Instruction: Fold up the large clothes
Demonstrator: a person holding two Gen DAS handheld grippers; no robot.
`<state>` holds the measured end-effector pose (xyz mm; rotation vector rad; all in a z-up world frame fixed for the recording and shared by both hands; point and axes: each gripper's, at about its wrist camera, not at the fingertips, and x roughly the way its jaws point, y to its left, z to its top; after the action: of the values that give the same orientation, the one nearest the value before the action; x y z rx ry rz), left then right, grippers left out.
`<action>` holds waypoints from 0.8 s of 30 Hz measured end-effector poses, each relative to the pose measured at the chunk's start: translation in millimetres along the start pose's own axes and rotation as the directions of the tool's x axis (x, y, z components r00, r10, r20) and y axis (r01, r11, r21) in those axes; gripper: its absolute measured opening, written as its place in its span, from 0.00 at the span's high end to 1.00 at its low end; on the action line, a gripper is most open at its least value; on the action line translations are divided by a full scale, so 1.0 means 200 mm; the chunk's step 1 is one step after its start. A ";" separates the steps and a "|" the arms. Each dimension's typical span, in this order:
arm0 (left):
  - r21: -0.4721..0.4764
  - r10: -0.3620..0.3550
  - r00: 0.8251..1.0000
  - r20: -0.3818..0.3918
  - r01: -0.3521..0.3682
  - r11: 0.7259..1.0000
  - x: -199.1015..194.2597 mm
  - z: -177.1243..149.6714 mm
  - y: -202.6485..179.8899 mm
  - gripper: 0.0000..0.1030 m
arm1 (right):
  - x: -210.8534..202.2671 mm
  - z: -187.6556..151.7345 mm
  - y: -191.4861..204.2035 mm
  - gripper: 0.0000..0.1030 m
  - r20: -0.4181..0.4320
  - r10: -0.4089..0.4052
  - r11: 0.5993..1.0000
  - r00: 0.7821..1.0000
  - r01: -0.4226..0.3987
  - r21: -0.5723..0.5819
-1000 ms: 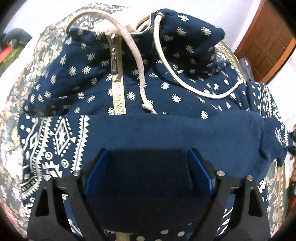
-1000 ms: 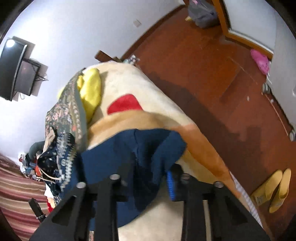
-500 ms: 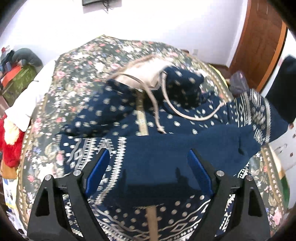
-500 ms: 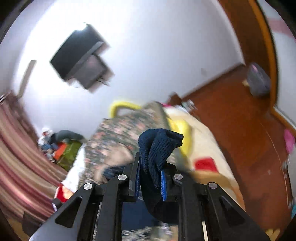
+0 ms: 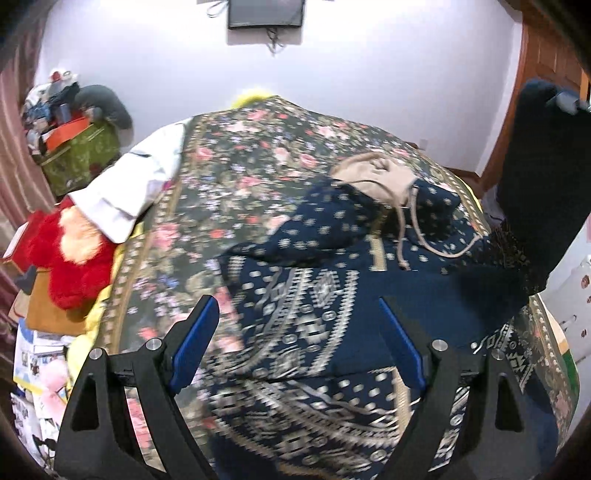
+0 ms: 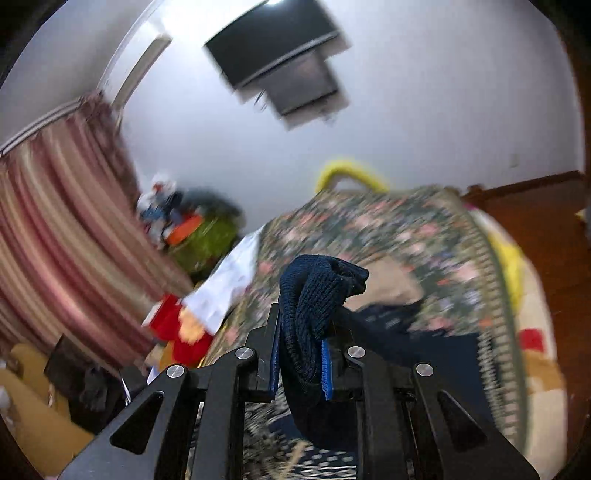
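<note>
A navy patterned hoodie [image 5: 332, 295] with a beige zipper and drawstrings lies on the floral bedspread [image 5: 229, 177]. My left gripper [image 5: 297, 343] is open and empty, held above the hoodie's lower left part. My right gripper [image 6: 301, 354] is shut on the hoodie's navy ribbed sleeve cuff [image 6: 317, 291] and holds it up in the air. In the left wrist view the lifted sleeve [image 5: 532, 192] rises at the right edge, with the right gripper's tip [image 5: 569, 101] at its top.
A white garment [image 5: 133, 184] and a red plush toy [image 5: 70, 254] lie at the bed's left edge. A green box of clutter [image 5: 77, 147] stands by the striped curtain [image 6: 55, 229]. A wall TV [image 5: 266, 13] hangs ahead. A wooden door [image 5: 543, 74] is at the right.
My left gripper has drawn back and up from the hoodie, which now looks smaller and lies further right. My right gripper has swung the sleeve cuff up and round toward the bed.
</note>
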<state>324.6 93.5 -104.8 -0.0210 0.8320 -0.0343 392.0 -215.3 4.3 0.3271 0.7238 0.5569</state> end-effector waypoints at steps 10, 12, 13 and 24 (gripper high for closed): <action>-0.067 0.045 0.998 -0.036 -0.047 0.997 0.00 -0.20 0.30 0.16 | 0.86 -0.48 0.25 0.86 -0.339 -0.032 0.997 0.940 0.007 -0.075; -0.070 0.061 0.996 -0.058 -0.065 0.995 0.03 -0.25 0.34 0.16 | 1.02 -0.59 0.22 0.86 -0.398 -0.072 0.996 0.914 0.043 -0.081; -0.075 0.062 0.996 -0.067 -0.067 0.995 0.05 -0.27 0.36 0.16 | 1.10 -0.65 0.20 0.85 -0.430 -0.090 0.995 0.898 0.062 -0.079; -0.119 0.025 0.988 -0.152 -0.044 0.992 0.18 -0.36 0.40 0.16 | 1.42 -1.02 0.08 0.85 -0.671 -0.127 0.991 0.731 0.069 -0.112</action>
<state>296.8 172.4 -182.8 -0.1201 0.9839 0.0481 418.0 -18.2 -283.4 -0.0096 1.4216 0.6044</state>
